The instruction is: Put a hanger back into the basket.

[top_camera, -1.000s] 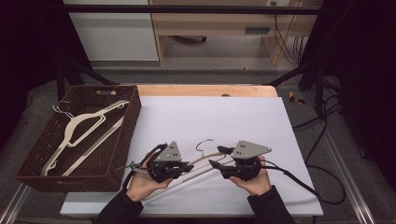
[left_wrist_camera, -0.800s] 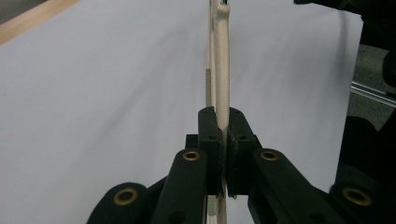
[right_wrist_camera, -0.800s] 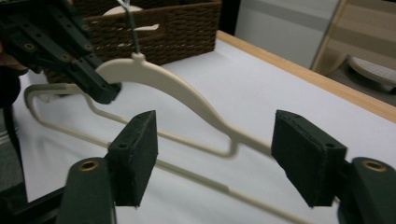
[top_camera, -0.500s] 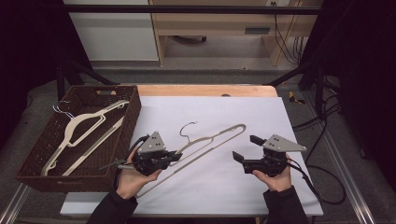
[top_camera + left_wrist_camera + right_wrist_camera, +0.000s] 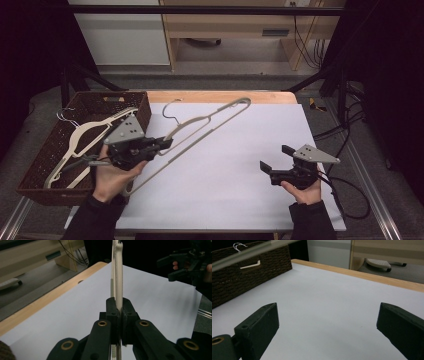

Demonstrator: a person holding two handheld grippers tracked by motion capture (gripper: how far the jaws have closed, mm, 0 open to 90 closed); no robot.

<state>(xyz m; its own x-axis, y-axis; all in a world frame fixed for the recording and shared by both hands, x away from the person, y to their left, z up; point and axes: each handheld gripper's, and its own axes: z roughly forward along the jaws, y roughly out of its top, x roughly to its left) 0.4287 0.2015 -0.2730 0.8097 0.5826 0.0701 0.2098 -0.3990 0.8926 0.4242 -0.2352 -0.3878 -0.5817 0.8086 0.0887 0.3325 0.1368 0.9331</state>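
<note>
Left tongs (image 5: 162,144) are clamped tight on the cream hanger (image 5: 210,120), just beside the wicker basket (image 5: 50,165), holding it lifted off the white table (image 5: 240,150) with the far end angling away from the basket. Another hanger (image 5: 82,140) sits inside the basket. Right tongs (image 5: 277,157) are well apart from the basket; their jaws have just been opening and now stand wide apart, nothing between them.

Left gripper (image 5: 162,144) clamped, right gripper (image 5: 275,159) spread
</note>
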